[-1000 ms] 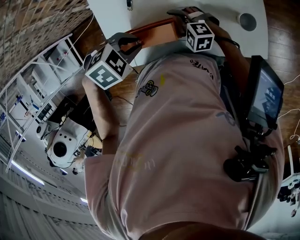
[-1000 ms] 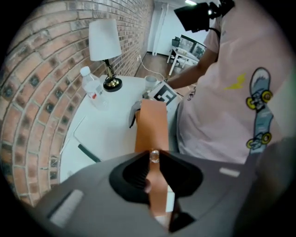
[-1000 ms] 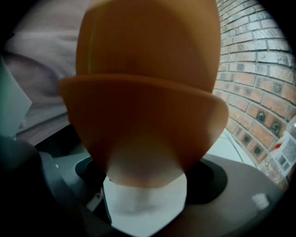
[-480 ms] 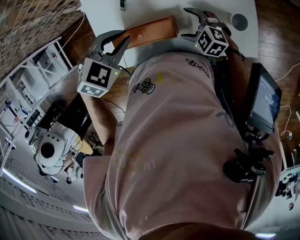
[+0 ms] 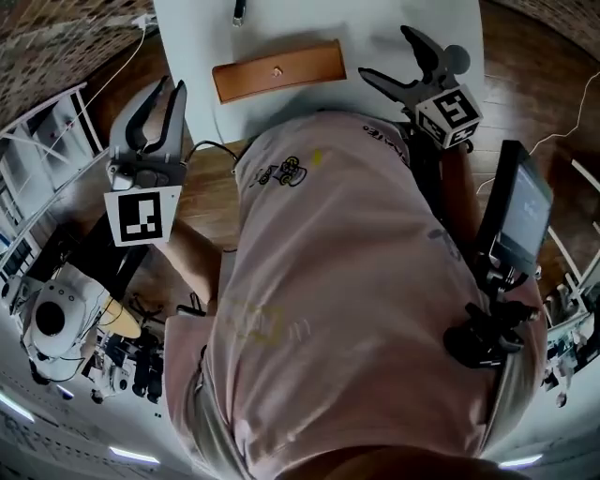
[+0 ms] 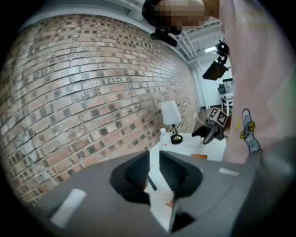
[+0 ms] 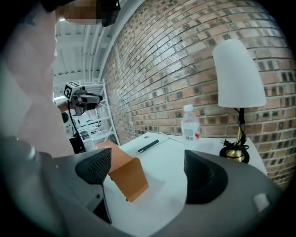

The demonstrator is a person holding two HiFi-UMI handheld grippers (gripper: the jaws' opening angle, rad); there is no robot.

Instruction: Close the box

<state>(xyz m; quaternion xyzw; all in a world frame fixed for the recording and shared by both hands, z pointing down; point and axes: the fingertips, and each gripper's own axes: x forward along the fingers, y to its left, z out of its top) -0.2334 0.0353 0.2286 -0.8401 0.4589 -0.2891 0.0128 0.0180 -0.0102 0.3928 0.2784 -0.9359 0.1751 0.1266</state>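
The orange-brown box [image 5: 278, 69] lies flat on the white table [image 5: 375, 23], lid down, a small knob on top. Nothing touches it. My left gripper [image 5: 172, 86] hangs off the table's left edge, well left of the box, its jaws nearly together with a slim gap and nothing between them. My right gripper [image 5: 403, 58] is to the right of the box, open wide and empty. In the right gripper view the box [image 7: 126, 173] sits low and left between the jaws, clear of both. The left gripper view shows only a sliver of the box [image 6: 200, 156].
A dark pen [image 5: 239, 11] lies beyond the box. A water bottle [image 7: 190, 122] and a white-shaded lamp [image 7: 238, 78] stand at the table's far side by the brick wall. White shelving [image 5: 52, 141] is left of the table. A tablet [image 5: 520, 211] hangs at the person's right side.
Both grippers have drawn away from the box: the left swung out left off the table and its jaws narrowed, the right moved right. The box now lies shut and alone.
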